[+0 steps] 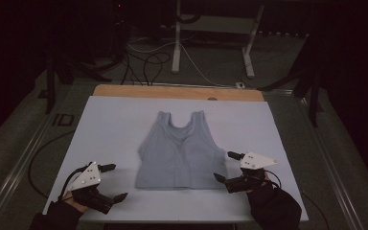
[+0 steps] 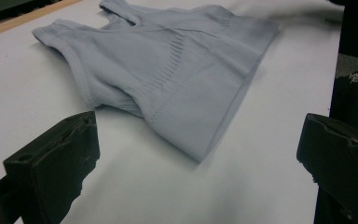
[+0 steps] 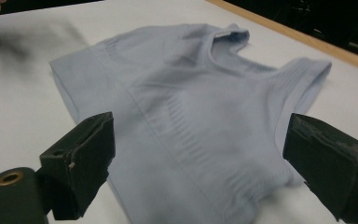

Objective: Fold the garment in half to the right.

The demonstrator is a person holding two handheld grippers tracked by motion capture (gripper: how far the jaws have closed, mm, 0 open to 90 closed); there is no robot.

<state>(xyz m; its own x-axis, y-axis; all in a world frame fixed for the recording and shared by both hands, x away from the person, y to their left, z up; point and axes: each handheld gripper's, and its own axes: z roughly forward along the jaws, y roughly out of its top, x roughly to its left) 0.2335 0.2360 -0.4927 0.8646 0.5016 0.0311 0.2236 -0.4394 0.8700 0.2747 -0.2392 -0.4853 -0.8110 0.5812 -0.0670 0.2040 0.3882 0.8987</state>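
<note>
Left gripper (image 1: 114, 182) at lower left of the high view, black blocky fingers (image 2: 56, 158) spread wide, holding nothing, set apart from the garment. Right gripper (image 1: 226, 166) at lower right, fingers (image 3: 81, 158) also wide open and empty, tips just beside the top's right hem corner. Pale blue-grey tank top (image 1: 181, 149) lies flat at frame centre on the smooth white surface (image 1: 110, 124): ribbed knit, scoop neck, two wide straps pointing to the far edge, banded hem toward the person. Bare wooden strip (image 1: 177, 92) along the far edge. Beyond, dark floor with loose cables (image 1: 146, 60).
</note>
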